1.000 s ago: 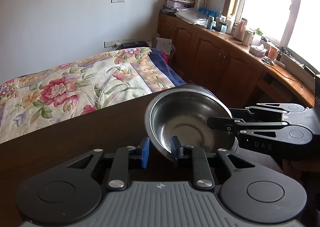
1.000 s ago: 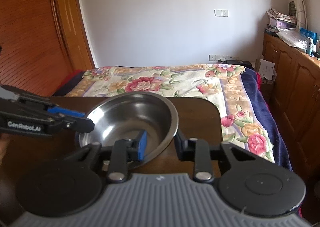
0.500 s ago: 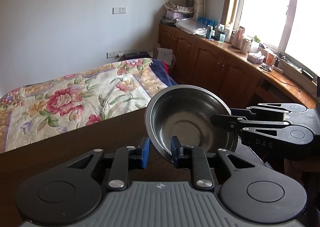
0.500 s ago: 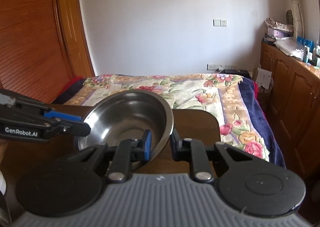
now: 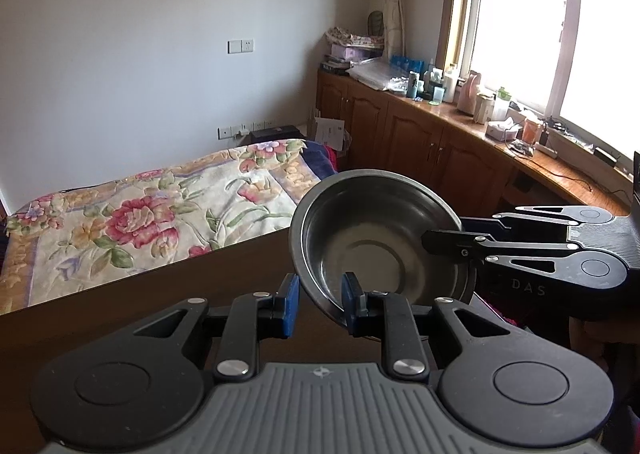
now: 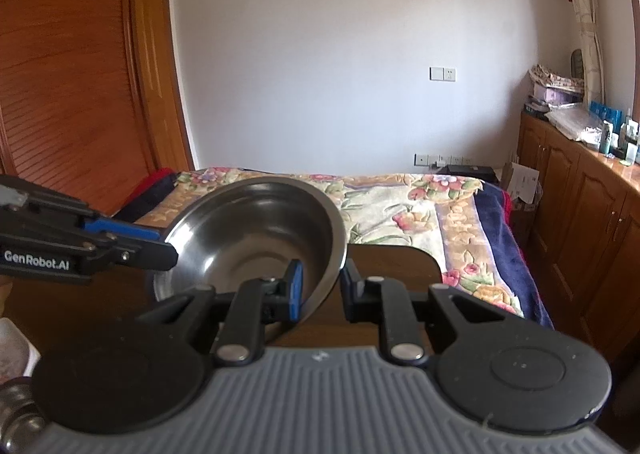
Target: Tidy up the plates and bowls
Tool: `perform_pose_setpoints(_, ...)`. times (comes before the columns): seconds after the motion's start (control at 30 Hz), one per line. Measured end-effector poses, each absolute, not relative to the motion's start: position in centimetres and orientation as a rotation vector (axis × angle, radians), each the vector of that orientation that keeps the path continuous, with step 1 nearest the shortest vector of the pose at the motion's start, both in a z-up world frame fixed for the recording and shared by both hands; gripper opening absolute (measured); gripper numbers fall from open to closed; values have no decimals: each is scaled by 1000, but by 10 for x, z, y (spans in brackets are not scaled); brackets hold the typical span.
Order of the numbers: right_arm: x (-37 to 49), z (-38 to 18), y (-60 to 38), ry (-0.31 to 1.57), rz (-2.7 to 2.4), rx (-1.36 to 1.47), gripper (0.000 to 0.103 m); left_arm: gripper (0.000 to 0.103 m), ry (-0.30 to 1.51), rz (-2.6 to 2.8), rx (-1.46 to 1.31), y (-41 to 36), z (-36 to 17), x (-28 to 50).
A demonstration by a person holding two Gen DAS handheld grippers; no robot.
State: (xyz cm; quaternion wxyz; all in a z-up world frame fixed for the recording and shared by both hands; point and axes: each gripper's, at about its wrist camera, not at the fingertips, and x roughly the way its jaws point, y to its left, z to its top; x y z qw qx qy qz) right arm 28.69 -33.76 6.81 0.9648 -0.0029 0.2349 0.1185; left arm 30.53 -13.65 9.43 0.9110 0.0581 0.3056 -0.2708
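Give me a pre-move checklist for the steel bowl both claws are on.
1. Left claw on the bowl rim: ok, the rim sits between its pads.
2. Right claw on the opposite rim: ok. Its jaws have just been closing, with the rim between them.
3. Bowl clear of the table: ok. It looks lifted.
4. Bowl level: not ok, it is tilted.
5. Bowl empty: ok, nothing inside.
6. Drop-off spot in sight: cannot tell, no stack or rack shows in either wrist view.
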Motion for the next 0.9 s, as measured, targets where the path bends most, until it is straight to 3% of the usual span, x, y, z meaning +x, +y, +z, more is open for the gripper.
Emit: perform_pose_setpoints(0.9, 205, 80, -283, 430, 313, -50, 22, 53, 570, -521, 81, -61, 93, 193)
